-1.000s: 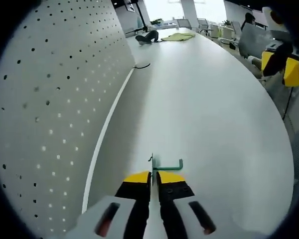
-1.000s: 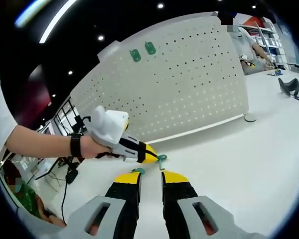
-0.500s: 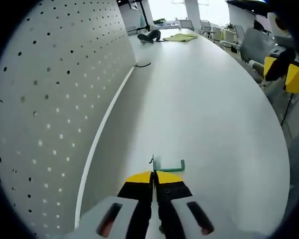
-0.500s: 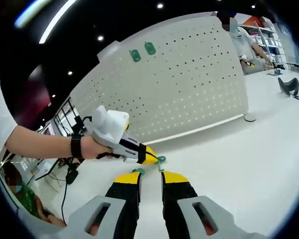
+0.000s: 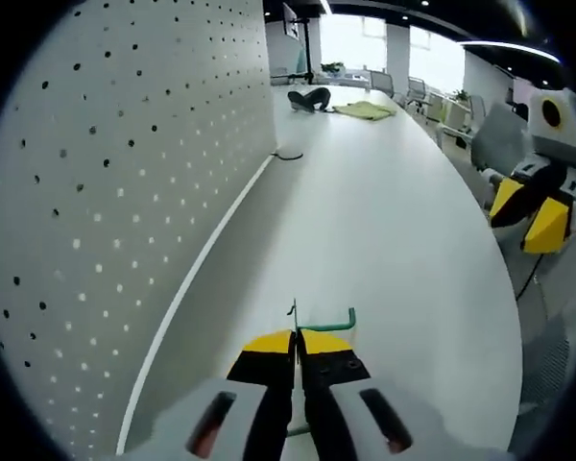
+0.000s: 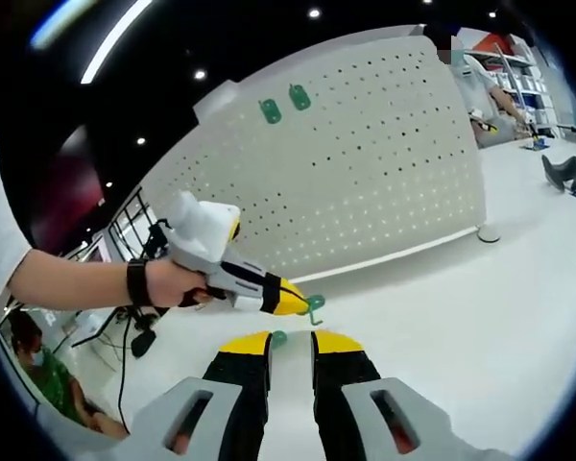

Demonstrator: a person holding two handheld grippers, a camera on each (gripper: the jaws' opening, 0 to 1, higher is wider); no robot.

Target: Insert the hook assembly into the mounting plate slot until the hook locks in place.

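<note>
Currently the left gripper has its two yellow-tipped fingers pressed together on one green hook, whose wire stem runs out past the tips and bends up at its far end. In the right gripper view that same left gripper comes in from the left, held in a person's hand with a dark band at the wrist, and the green hook juts from its tip above the white surface. Just below it a second small green piece lies beside the tips of the right gripper, whose two fingers stand slightly apart with nothing between them.

One white perforated mounting plate stands upright on the surface, with two green hooks already hanging side by side near its top edge. In the left gripper view the mounting plate runs along the left, close beside the held hook but apart from it. The right gripper shows at the right edge of that view. Far down the surface lie one dark object and one yellow-green cloth.
</note>
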